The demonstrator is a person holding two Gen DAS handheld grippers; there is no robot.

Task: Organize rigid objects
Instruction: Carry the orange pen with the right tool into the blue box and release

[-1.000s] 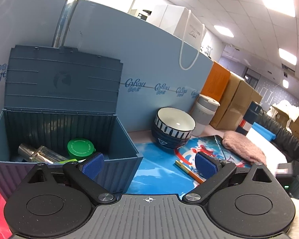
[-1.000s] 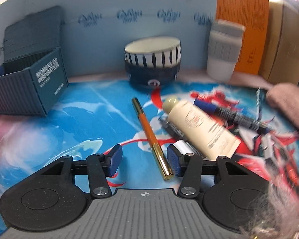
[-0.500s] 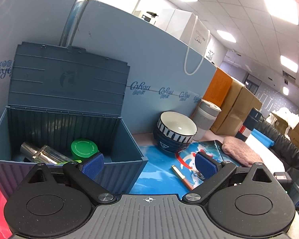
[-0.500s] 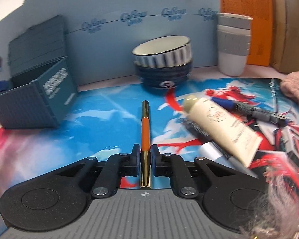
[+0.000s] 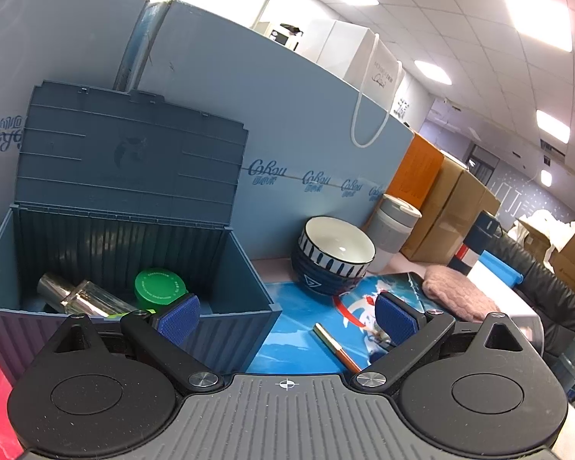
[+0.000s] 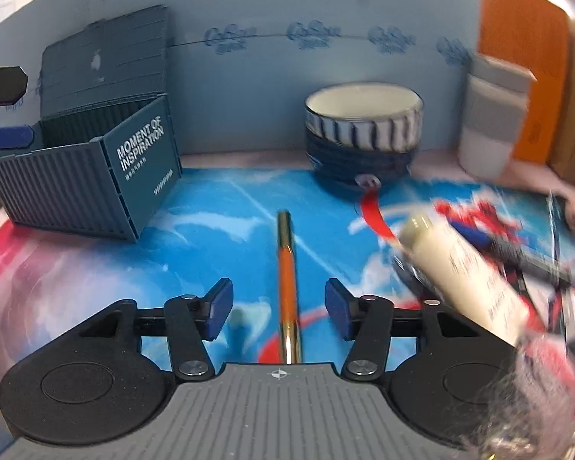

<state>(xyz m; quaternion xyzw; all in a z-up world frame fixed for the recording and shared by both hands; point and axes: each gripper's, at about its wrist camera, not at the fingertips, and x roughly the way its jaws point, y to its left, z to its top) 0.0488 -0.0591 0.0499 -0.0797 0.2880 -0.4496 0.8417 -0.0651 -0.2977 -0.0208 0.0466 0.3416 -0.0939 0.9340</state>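
An orange and gold pen [image 6: 285, 253] lies on the blue mat, pointing away from me, right between the fingers of my right gripper [image 6: 279, 308]. Its jaws are opening and the pads stand clear of the pen on both sides. The open blue storage box [image 6: 96, 176] sits to the left, lid up. In the left wrist view the box [image 5: 245, 268] holds a green lid [image 5: 161, 287] and a glass bottle [image 5: 76, 297]. My left gripper [image 5: 287, 318] hangs open at the box's near right corner, holding nothing. The pen [image 5: 335, 347] shows low between its fingers.
A blue striped bowl [image 6: 364, 122] and a grey and white cup [image 6: 490, 119] stand by the blue back panel. A cream tube [image 6: 460, 268] and a dark marker [image 6: 517, 249] lie right of the pen. A pink cloth [image 5: 460, 295] rests at the mat's far right.
My right gripper shut on the pen half a second ago, shifted it left to the middle of the mat, and has now opened off it. The left gripper has stayed put.
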